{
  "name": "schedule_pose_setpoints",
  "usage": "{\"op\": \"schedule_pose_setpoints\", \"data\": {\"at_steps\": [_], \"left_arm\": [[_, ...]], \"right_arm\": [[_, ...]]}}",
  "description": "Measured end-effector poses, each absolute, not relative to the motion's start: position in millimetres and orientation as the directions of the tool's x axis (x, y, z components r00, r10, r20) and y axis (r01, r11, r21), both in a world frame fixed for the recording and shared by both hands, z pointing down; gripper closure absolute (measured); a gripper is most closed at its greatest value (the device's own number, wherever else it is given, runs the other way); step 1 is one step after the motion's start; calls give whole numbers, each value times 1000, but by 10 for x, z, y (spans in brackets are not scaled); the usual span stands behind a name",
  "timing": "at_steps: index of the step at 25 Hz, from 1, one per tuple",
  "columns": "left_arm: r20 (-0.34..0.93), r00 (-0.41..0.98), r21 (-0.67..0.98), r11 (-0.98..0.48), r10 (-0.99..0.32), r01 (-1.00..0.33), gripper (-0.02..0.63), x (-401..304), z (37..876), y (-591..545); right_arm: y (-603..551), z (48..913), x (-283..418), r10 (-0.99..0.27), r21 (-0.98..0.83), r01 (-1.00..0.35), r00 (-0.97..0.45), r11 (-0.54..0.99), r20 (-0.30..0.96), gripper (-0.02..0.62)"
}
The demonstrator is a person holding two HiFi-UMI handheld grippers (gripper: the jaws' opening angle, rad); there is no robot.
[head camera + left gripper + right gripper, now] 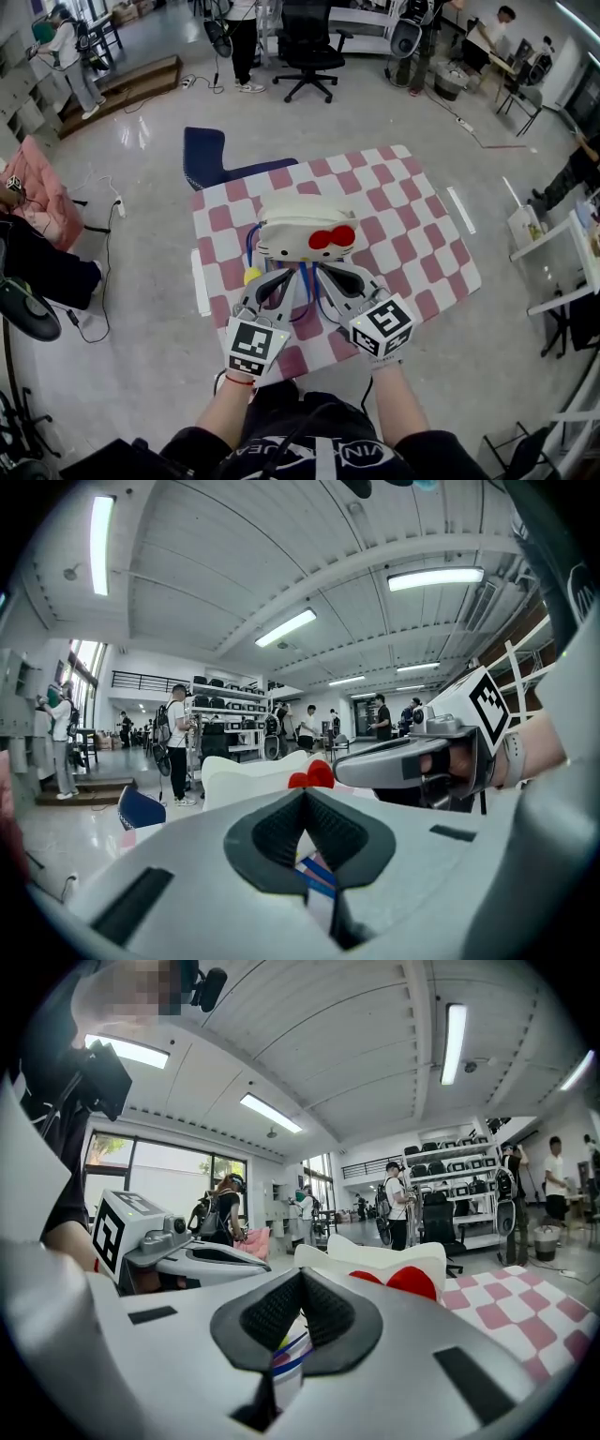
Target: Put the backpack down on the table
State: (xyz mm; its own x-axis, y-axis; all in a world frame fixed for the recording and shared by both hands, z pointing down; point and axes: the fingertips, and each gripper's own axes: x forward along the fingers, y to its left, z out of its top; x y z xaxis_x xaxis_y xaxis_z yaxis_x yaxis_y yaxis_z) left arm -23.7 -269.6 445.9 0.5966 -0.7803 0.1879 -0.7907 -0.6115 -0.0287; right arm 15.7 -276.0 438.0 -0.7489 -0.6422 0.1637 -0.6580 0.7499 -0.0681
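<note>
Our left gripper (279, 281) is clamped shut on a striped strap (315, 876) of the backpack (305, 234). Our right gripper (335, 279) pinches the other strap (286, 1354) the same way. Each gripper view shows blue-and-white webbing squeezed between the dark pads.

The white backpack with its red bow (332, 237) sits in the middle of the head view. It is just above the two gripper tips in the frame and over the centre of the pink-checked bench (427, 234). We cannot tell whether its base touches the cloth.

To set it down well, we judge that both grippers should go down together and level. That way the bag should land on its base and not tip toward the frame's lower edge, where the bench ends. We would aim for the middle squares, let the weight settle until the straps go slack, and only then part the jaws. The soft body will probably slump, so a slow release suits.
</note>
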Motion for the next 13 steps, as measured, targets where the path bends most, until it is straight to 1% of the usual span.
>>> {"op": "schedule_pose_setpoints", "data": {"at_steps": [13], "left_arm": [[205, 544, 3, -555, -814, -832, 601, -205, 4472, -2381]], "right_arm": [[-2458, 4346, 257, -596, -81, -615, -783, 784, 178, 595]]}}
